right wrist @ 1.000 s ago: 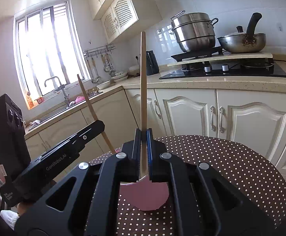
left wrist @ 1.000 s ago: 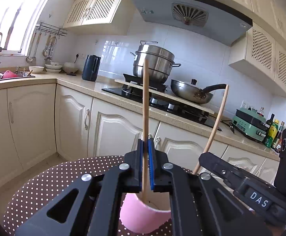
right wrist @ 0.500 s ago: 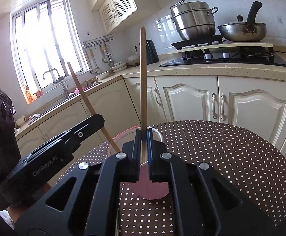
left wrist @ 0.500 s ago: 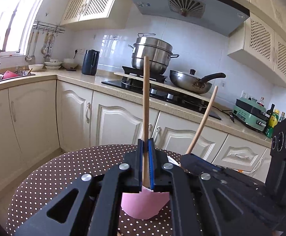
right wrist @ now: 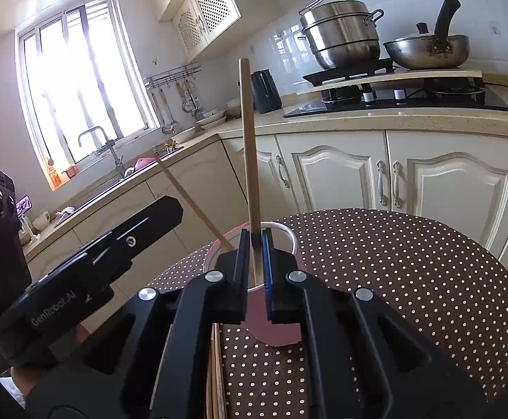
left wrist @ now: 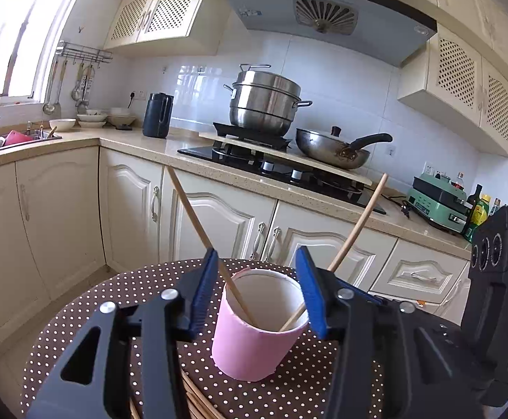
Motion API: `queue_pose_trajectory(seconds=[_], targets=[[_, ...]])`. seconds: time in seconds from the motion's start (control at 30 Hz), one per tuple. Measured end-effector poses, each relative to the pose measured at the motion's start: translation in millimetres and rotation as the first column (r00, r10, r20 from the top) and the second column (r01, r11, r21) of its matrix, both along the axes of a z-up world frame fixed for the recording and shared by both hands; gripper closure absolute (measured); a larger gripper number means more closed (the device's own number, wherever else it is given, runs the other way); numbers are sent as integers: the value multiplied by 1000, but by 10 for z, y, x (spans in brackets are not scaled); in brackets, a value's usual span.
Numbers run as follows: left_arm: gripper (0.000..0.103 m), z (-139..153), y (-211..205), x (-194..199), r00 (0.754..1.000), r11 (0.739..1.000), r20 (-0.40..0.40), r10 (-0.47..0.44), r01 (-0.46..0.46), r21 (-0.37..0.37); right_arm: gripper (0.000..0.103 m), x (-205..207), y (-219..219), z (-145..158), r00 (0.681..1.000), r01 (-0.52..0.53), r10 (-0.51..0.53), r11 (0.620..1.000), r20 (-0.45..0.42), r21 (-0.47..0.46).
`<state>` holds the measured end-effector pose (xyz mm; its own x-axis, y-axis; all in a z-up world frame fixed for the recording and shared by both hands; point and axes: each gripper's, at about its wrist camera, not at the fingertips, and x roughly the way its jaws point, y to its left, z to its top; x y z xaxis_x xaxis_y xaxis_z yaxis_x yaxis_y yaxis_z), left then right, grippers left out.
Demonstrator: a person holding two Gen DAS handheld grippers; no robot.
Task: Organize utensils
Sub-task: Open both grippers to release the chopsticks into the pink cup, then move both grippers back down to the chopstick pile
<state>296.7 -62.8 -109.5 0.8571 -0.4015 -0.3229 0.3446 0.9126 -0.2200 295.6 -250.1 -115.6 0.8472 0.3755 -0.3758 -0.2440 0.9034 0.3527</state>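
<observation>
Two wooden chopsticks stand in the pink cup (left wrist: 259,321) on our dotted table (left wrist: 90,317). Our left gripper (left wrist: 257,286) is opening, its blue pads clear of the left chopstick (left wrist: 198,223), which leans free against the rim. Our right gripper (right wrist: 255,265) looks closed on the right chopstick (right wrist: 248,146), though the pad contact is hard to judge, holding it upright over the cup's far side

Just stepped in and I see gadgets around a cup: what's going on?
A person is dropping wooden chopsticks into a pink paper cup on the brown polka-dot table. The left gripper is opening, its chopstick now leaning loose in the cup. The right gripper grips the other chopstick, upright over the cup.
</observation>
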Motion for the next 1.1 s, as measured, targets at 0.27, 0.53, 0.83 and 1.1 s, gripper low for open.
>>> queue_pose_trajectory(seconds=[0.27,0.53,0.83,1.1], targets=[[45,164,85,-206,1000,1000,20,17,-16,-13,74,-216,-15,173,999,13,-13,1000,44,12],[42,288,183,-410,999,999,26,34,-34,-3,57,-402,3,283,998,14,-14,1000,56,13],[41,266,314,-625,999,1000,-23,26,-25,16,56,-586,-12,284,1000,11,-12,1000,28,22],[41,87,524,-739,993,998,-107,55,-51,35,56,-784,25,142,1000,10,-10,1000,-23,1]])
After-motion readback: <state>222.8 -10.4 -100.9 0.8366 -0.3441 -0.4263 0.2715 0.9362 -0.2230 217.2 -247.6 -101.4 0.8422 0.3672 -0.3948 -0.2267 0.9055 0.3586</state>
